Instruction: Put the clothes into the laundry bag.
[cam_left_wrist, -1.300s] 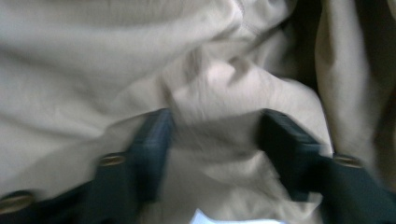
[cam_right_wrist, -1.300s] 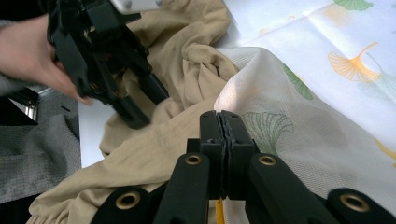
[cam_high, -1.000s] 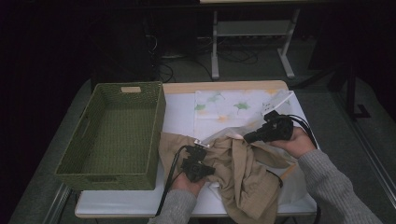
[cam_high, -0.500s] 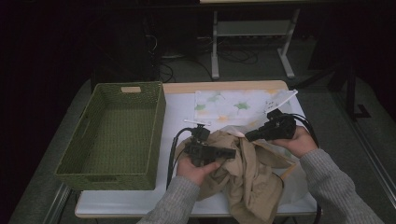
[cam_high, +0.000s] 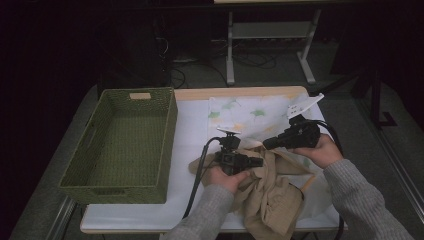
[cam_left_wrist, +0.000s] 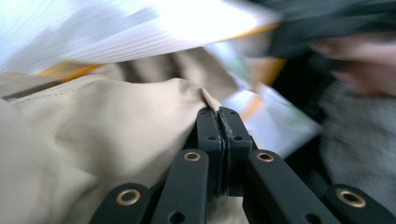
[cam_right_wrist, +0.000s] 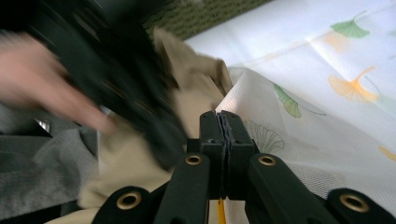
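At the far left of the worktop (cam_high: 195, 135) stands the green woven basket (cam_high: 122, 145), its long side running away from me, well apart from my hands; just right of it the white covering of the worktop lies bare; then comes my left gripper (cam_high: 256, 161), held level above the near half of the worktop and pointing to the right; its jaws are pressed together on a fold of the tan garment (cam_high: 272, 200), and in the left gripper view that fold (cam_left_wrist: 116, 126) bunches up against the jaw tips and spreads off to the left of them, with my left gripper (cam_left_wrist: 218, 114) pinching the very edge of it; the garment itself lies crumpled at the near edge of the worktop, between my two forearms, part of it hanging towards me; behind it, towards the far edge, lies the white cloth with green and orange leaves (cam_high: 250, 112), flat on the worktop; further right my right gripper (cam_high: 267, 144) points leftward, its tip close to the left one; its jaws are together too, clamped on an edge of that leaf-printed cloth where it meets the tan garment; in the right gripper view my right gripper (cam_right_wrist: 219, 116) sits on the cloth (cam_right_wrist: 327, 93), with the tan garment (cam_right_wrist: 196, 88) just to the left of the tips and my other hand blurred beyond it.
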